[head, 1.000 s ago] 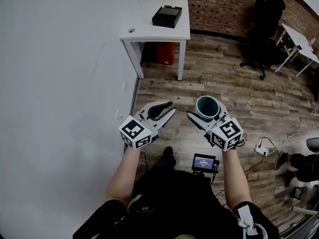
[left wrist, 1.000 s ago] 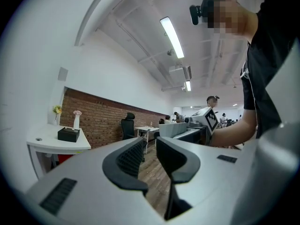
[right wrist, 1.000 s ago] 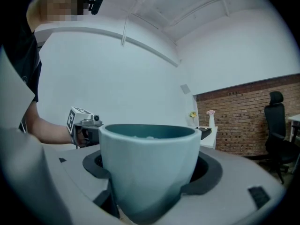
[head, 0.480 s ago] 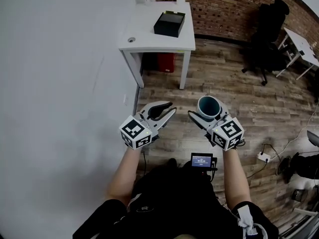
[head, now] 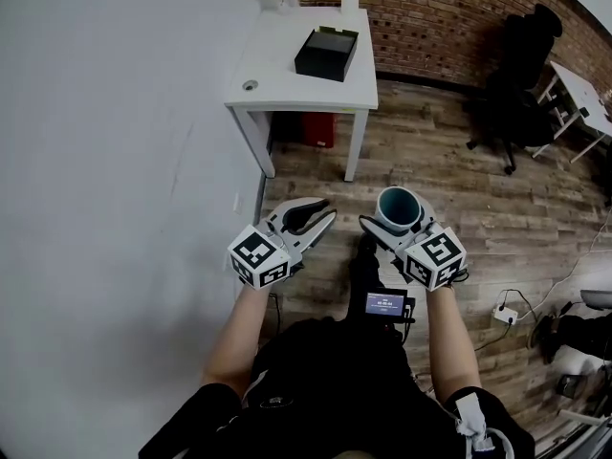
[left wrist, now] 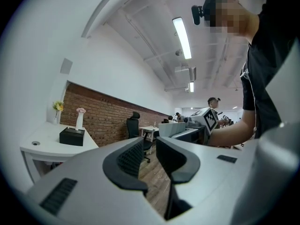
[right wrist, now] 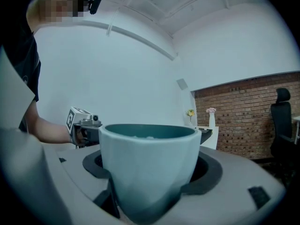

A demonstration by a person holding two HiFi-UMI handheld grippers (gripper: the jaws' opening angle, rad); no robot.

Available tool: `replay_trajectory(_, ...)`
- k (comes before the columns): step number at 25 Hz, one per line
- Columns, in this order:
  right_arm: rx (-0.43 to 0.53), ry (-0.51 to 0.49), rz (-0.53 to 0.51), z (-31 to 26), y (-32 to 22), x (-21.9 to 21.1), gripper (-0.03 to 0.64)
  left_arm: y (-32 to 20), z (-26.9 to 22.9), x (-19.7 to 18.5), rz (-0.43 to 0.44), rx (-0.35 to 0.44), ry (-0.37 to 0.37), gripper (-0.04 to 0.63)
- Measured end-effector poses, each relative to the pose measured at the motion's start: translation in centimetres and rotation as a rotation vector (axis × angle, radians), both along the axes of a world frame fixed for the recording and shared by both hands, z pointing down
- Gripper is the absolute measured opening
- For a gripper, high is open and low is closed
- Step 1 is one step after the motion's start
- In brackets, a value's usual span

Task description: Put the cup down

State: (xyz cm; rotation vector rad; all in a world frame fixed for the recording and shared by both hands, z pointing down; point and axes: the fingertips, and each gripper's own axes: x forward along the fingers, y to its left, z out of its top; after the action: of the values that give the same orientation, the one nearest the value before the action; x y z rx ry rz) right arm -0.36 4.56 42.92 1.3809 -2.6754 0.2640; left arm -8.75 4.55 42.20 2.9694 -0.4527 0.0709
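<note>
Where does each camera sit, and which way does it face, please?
Head view: on the head, looking steeply down at the floor and table; shows both forearms, the left gripper, and the right gripper with the cup.
Left gripper view: on the left gripper, looking along its empty jaws towards the table and brick wall; shows the torso and right arm.
Right gripper view: on the right gripper, looking along its jaws clamped on the cup; shows the left forearm.
Shared: both gripper views show the table, the wall and the other gripper.
</note>
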Motion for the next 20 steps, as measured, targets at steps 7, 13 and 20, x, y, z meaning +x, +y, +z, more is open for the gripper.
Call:
replay_trajectory(7, 0.025, -0.004, -0.038, -0.1, -5.7, 2.5, 0.405, -5.1, 0.7, 3.0, -0.024, -0.002, -0.007, 0.089)
replay_trajectory(13, 0.017, -0.013, -0.075, 0.1, -11.9, 5.0, 0.405, -11.3, 0.3, 6.3, -0.050, 0.000, -0.004, 0.086)
replay_trajectory(20, 0.011, -0.017, -0.112, -0.1, -19.1, 8.1, 0.405, -18.3, 0.0, 9.4, -0.087, -0.003, -0.004, 0.086)
